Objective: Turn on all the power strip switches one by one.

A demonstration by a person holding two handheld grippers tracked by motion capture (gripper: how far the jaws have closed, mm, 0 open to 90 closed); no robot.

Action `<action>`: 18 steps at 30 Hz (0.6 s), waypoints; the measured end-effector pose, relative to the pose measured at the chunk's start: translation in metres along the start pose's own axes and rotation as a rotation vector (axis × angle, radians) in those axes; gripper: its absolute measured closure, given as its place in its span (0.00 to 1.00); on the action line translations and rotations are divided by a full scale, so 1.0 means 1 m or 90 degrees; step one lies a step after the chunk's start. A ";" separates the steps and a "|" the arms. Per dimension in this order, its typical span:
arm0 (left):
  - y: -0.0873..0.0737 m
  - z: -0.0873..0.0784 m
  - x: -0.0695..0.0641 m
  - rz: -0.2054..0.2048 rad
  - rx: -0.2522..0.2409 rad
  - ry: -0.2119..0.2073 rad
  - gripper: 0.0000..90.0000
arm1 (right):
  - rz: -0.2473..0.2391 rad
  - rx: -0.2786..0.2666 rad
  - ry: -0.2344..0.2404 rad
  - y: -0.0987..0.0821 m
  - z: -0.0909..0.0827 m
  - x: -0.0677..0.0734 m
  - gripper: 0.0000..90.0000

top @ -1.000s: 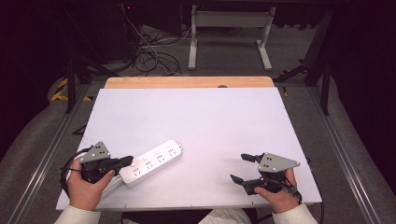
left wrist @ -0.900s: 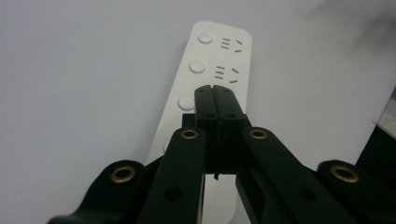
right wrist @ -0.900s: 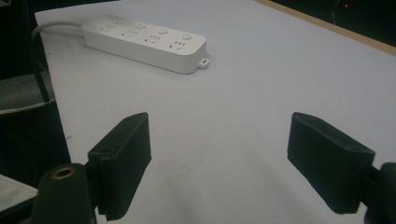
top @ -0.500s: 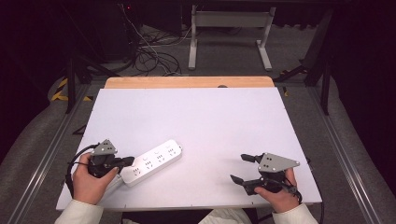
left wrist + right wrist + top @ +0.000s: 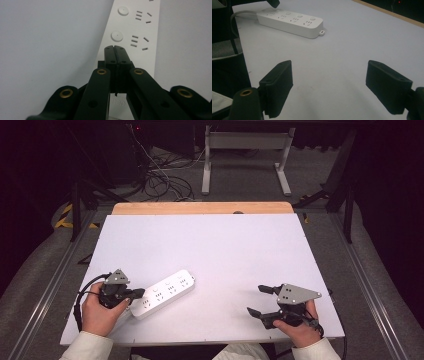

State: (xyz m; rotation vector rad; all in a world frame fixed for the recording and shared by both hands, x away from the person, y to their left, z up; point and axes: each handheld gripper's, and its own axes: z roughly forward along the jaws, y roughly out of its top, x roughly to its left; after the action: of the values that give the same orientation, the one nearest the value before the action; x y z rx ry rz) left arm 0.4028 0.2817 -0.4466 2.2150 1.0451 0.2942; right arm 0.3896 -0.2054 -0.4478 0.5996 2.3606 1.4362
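Left side of the table (image 5: 210, 250): the left gripper (image 5: 139, 293) sits in the person's left hand (image 5: 97, 312) near the front left corner. Its jaws are pressed fully together with nothing between them. In the left gripper view the joined tips (image 5: 115, 50) hover over the near end of the white power strip (image 5: 135, 37), just short of a round button (image 5: 117, 36) and its set of socket slots; whether the tips touch the strip's surface cannot be told.

Centre-left: the power strip (image 5: 162, 293) lies flat on the white tabletop, set diagonally, its near end at the left gripper and its far end pointing toward the table's middle. A grey cord leaves its near end, as the right gripper view shows (image 5: 239, 14).

Right side: the right gripper (image 5: 262, 301) rests in the person's right hand (image 5: 300, 327) near the front right corner, well apart from the strip. Its jaws stand wide apart and hold nothing; bare tabletop lies between the two pads (image 5: 278, 83).
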 end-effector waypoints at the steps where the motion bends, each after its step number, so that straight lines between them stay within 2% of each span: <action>1: 0.000 0.001 0.001 0.002 0.001 -0.001 1.00 | 0.000 0.000 0.000 0.000 0.000 0.000 0.24; 12: -0.003 0.005 0.002 -0.003 0.003 -0.001 1.00 | 0.000 0.001 -0.001 0.000 -0.001 0.000 0.25; 16: -0.003 0.005 0.003 0.000 0.004 0.009 1.00 | -0.001 0.000 0.000 0.000 -0.001 0.000 0.25; 17: -0.004 0.005 0.003 -0.013 0.002 -0.001 1.00 | -0.001 0.001 -0.001 0.000 -0.001 0.000 0.25; 18: -0.004 0.005 0.003 -0.013 0.002 -0.001 1.00 | -0.001 0.002 -0.003 0.000 -0.001 0.000 0.25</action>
State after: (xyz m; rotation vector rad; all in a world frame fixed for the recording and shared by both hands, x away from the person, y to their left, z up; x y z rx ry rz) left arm 0.4046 0.2829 -0.4531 2.2050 1.0673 0.2811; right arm 0.3893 -0.2061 -0.4477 0.6004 2.3596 1.4292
